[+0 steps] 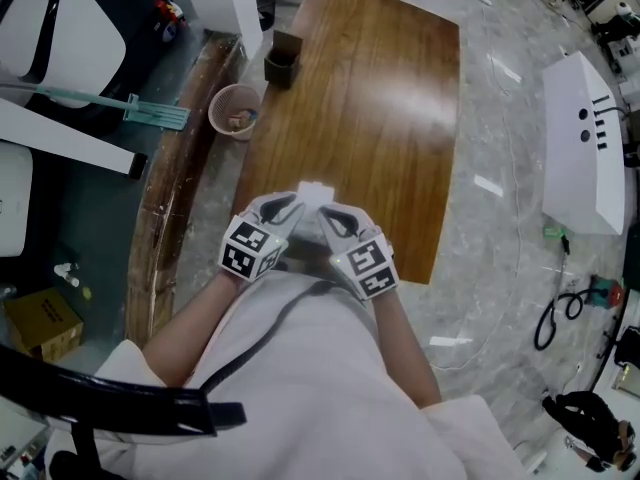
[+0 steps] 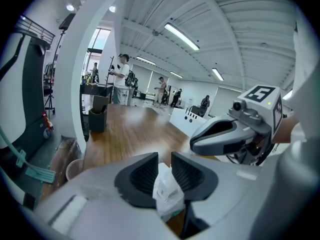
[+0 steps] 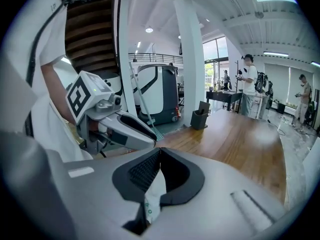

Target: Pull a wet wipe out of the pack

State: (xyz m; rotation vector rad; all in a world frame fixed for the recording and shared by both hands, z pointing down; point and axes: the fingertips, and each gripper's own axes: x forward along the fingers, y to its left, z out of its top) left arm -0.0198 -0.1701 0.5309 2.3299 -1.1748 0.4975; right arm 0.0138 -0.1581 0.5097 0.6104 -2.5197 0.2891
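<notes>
While we hold both tools close in front of our white shirt, the left gripper (image 2: 165, 156) has its dark ribbed jaws part-way apart and pressed on a soft white plastic wet-wipe pack (image 2: 167, 189), which is crumpled between the pads. Just beside it, the right gripper (image 3: 159, 151) has its jaws closed to a thin line, tips meeting, pinched on a thin white flap with small green marks (image 3: 151, 204). We cannot tell whether that flap is the pack's own film or a wipe. From above, the pack sits between the two sets of fingertips, lifted over the near edge of the glossy brown wooden table (image 1: 380, 118). Each gripper carries its cube of black-and-white square markers.

Further off, a dark open box (image 1: 283, 60) stands at the table's far left corner. Beside the table's left edge, down on the floor, is a round pink mesh basket (image 1: 235, 110) with a pale green broom head (image 1: 155, 113) near it. To the right, a white angular cabinet (image 1: 580, 148) rests on the grey marbled floor (image 1: 500, 258).
</notes>
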